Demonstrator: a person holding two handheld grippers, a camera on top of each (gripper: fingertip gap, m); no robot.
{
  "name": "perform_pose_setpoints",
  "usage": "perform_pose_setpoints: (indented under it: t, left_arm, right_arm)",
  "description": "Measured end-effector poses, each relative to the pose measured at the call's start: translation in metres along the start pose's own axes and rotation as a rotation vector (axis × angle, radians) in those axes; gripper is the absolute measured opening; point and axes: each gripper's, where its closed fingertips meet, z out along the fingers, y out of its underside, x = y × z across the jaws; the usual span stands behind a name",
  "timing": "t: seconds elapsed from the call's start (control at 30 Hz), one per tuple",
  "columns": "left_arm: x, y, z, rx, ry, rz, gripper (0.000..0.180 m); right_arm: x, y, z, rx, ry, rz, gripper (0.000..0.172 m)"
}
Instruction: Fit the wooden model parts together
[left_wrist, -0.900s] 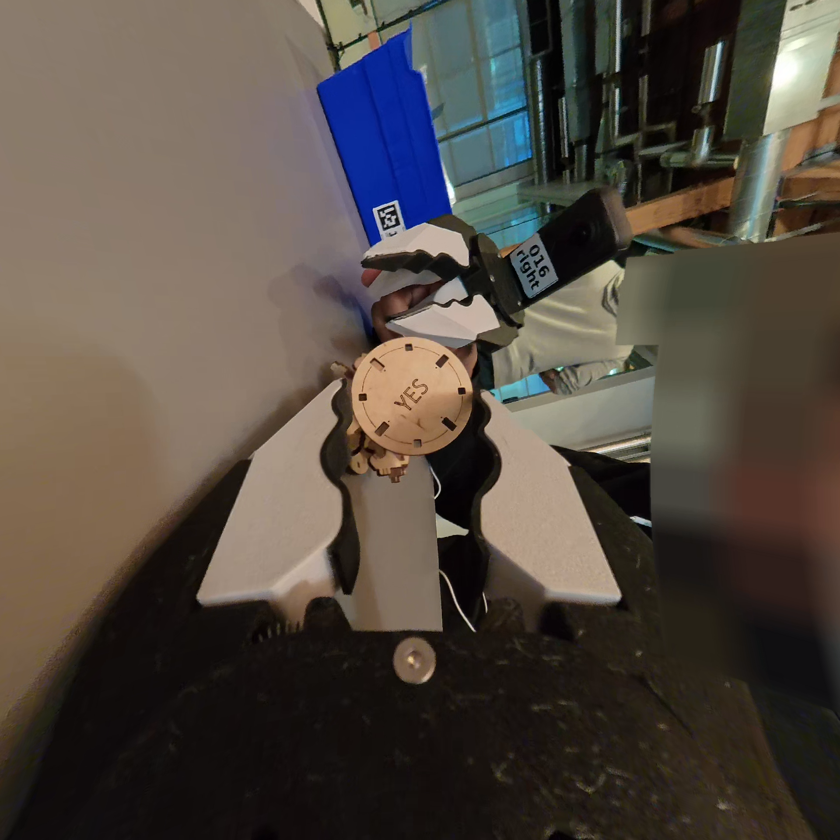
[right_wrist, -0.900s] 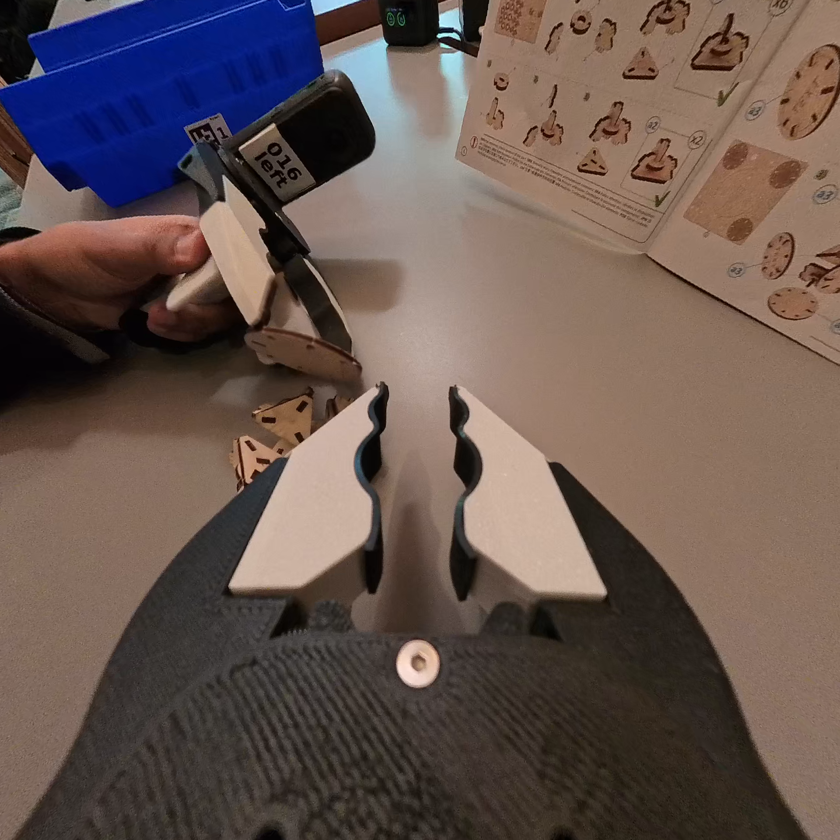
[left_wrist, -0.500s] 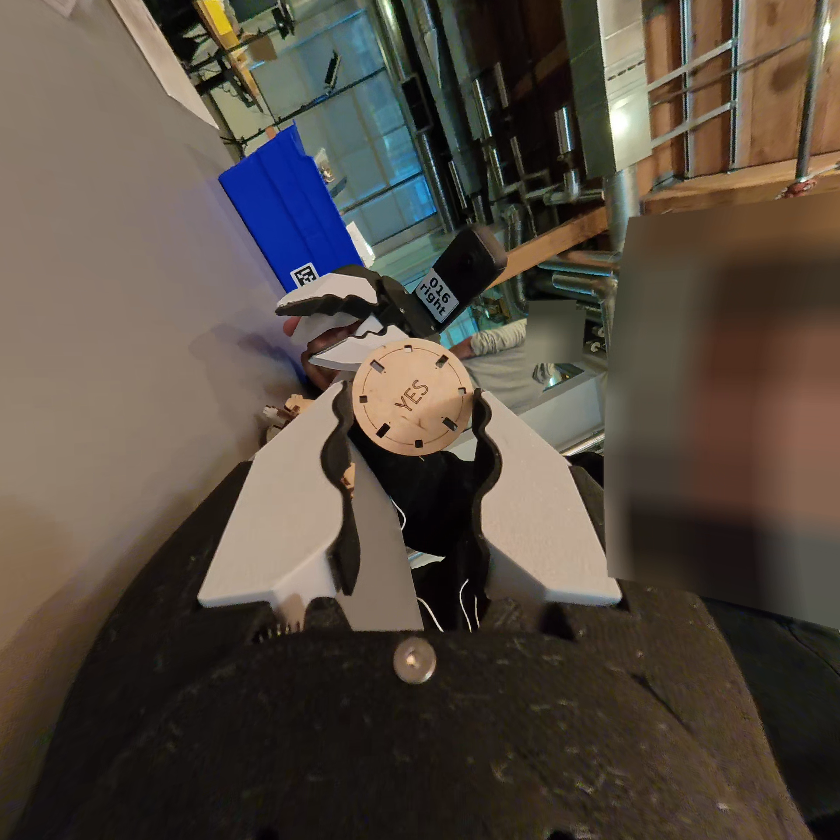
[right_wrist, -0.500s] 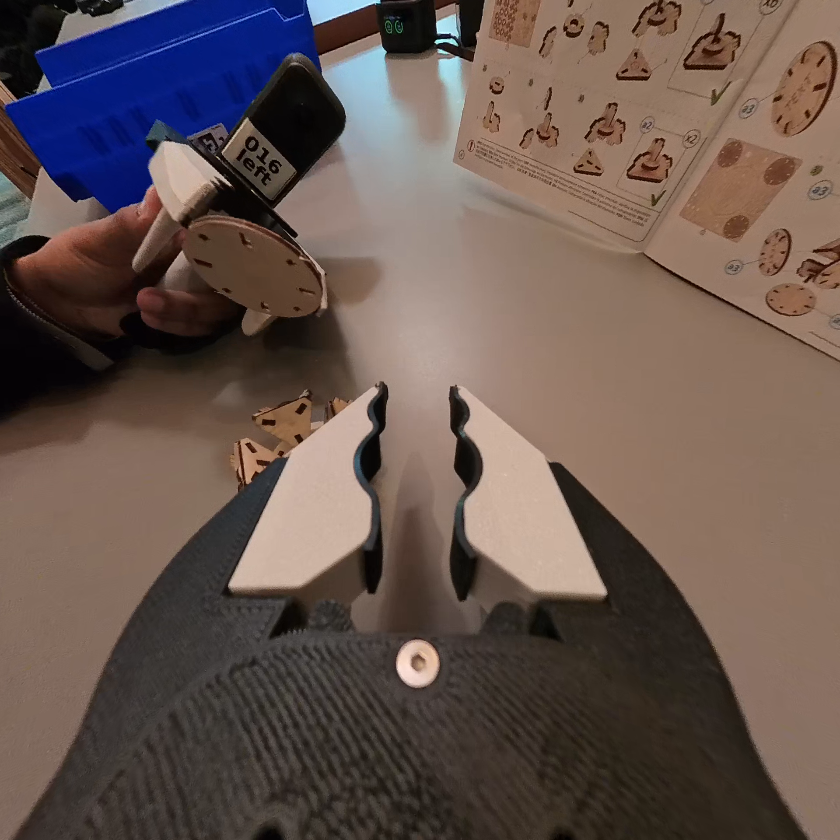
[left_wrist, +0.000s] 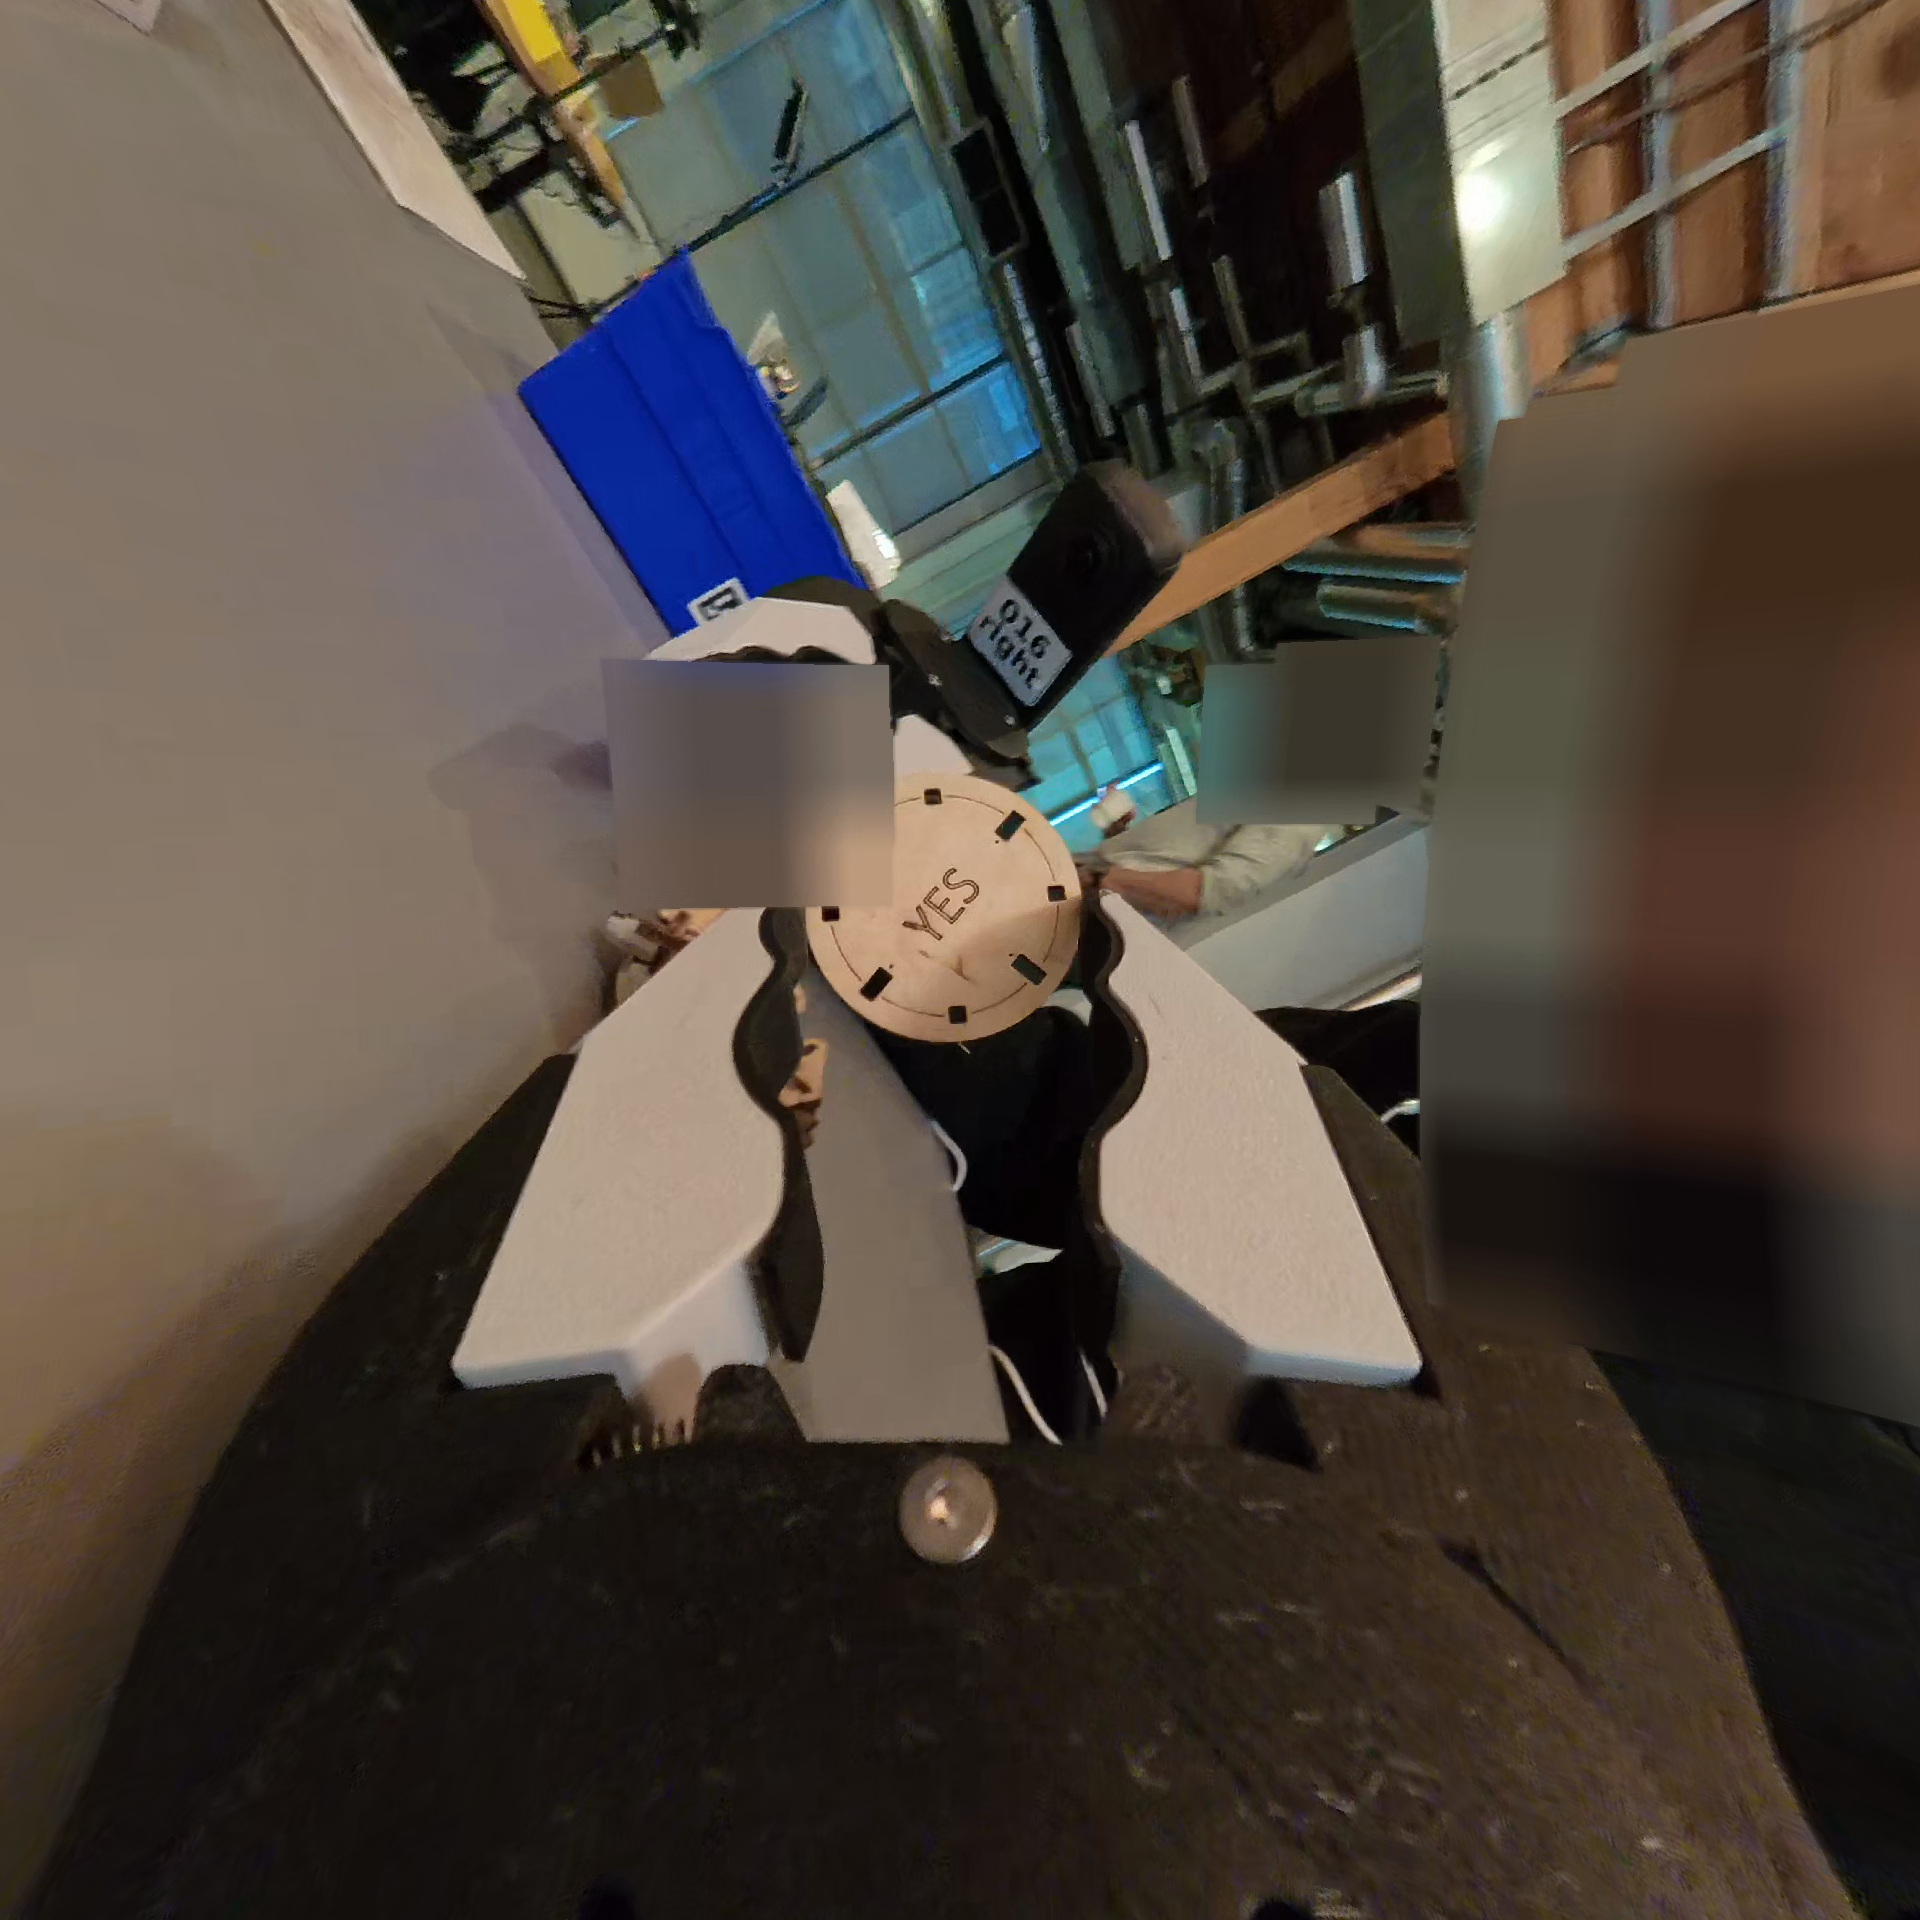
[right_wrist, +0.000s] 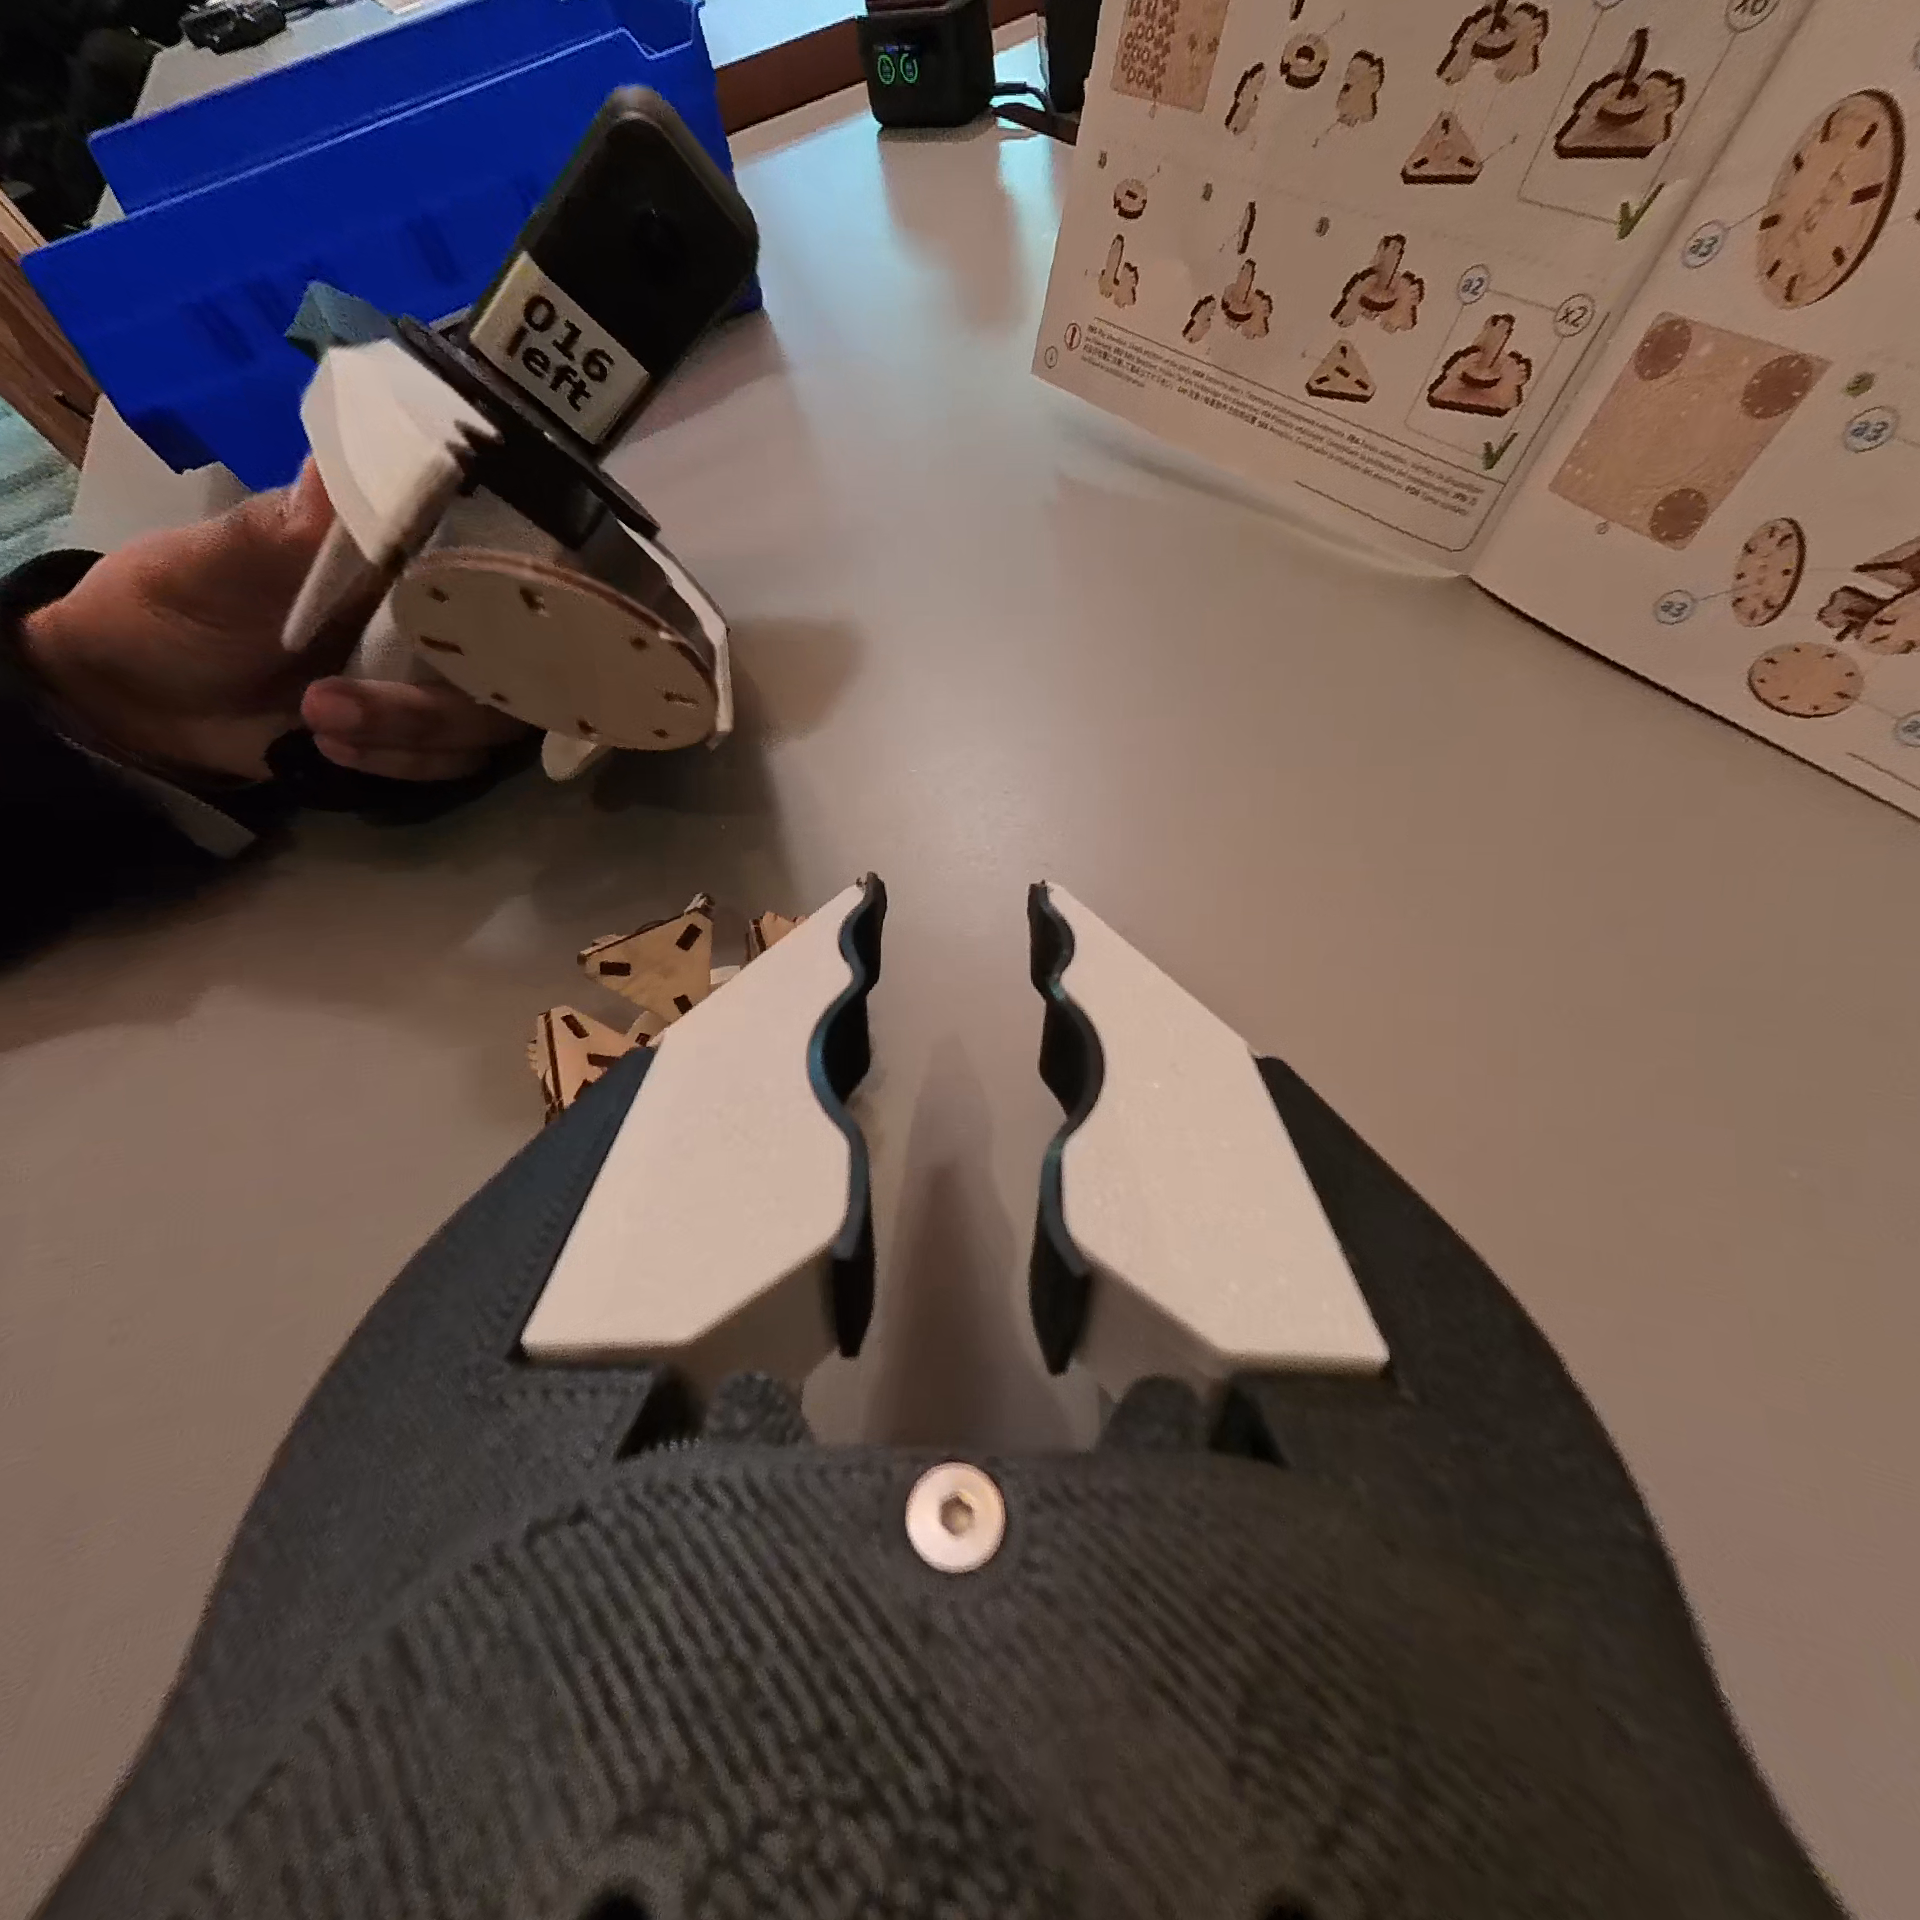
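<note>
Your grey table (right_wrist: 1195, 727) fills the right wrist view; a blue bin (right_wrist: 312, 260) stands at its far left, and an open instruction booklet (right_wrist: 1558, 312) lies at the far right, well apart from both grippers; a small black device (right_wrist: 920, 62) sits at the far edge.

Your left gripper (right_wrist: 540, 644) is raised off the table at the left, tipped so its fingers point down and toward the right gripper; your hand (right_wrist: 187, 644) wraps its handle from the left, fingers curled beneath; it pinches a round wooden disc (right_wrist: 561, 649) by opposite edges, both pads pressed on the rim. The disc has no long axis; its flat slotted face tilts up and toward the right gripper, and in the left wrist view its other face (left_wrist: 945, 914) looks straight back at the camera.

Your right gripper (right_wrist: 956, 904) hovers low over bare table, level, pointing away from you; its fingers are parted with nothing between them; small triangular wooden pieces (right_wrist: 644, 966) lie just beside its left fingertip.
</note>
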Motion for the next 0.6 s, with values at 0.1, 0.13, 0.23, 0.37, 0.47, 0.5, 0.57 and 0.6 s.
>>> perform_pose_setpoints:
  t: [0.1,0.13,0.23,0.37,0.47,0.5,0.57,0.6]
  left_arm:
    - [-0.008,0.003,0.000,-0.035,-0.108,0.075,0.049]
    - [-0.010,0.003,0.000,-0.041,-0.141,0.106,0.049]
    - [-0.009,-0.001,-0.004,-0.037,-0.203,0.188,0.049]
    - [-0.001,-0.007,-0.007,-0.009,-0.215,0.252,0.049]
    - [0.003,-0.009,-0.007,0.001,-0.202,0.275,0.049]
    - [0.003,-0.009,-0.007,0.000,-0.203,0.276,0.049]
    - [0.003,-0.009,-0.007,0.000,-0.200,0.270,0.049]
    - [0.003,-0.009,-0.007,0.001,-0.194,0.266,0.049]
  right_arm:
    - [0.000,0.000,0.000,-0.002,0.000,-0.001,0.027]
    - [0.000,0.000,0.000,-0.003,0.001,-0.004,0.027]
    - [-0.001,0.002,0.001,-0.011,0.005,-0.016,0.027]
    - [-0.001,0.001,0.001,-0.010,0.008,-0.019,0.027]
    - [-0.001,0.001,0.001,-0.009,0.006,-0.015,0.027]
    - [-0.001,0.002,0.001,-0.012,0.006,-0.016,0.027]
    - [-0.001,0.002,0.002,-0.014,0.008,-0.018,0.027]
    - [-0.001,0.002,0.002,-0.015,0.008,-0.017,0.027]
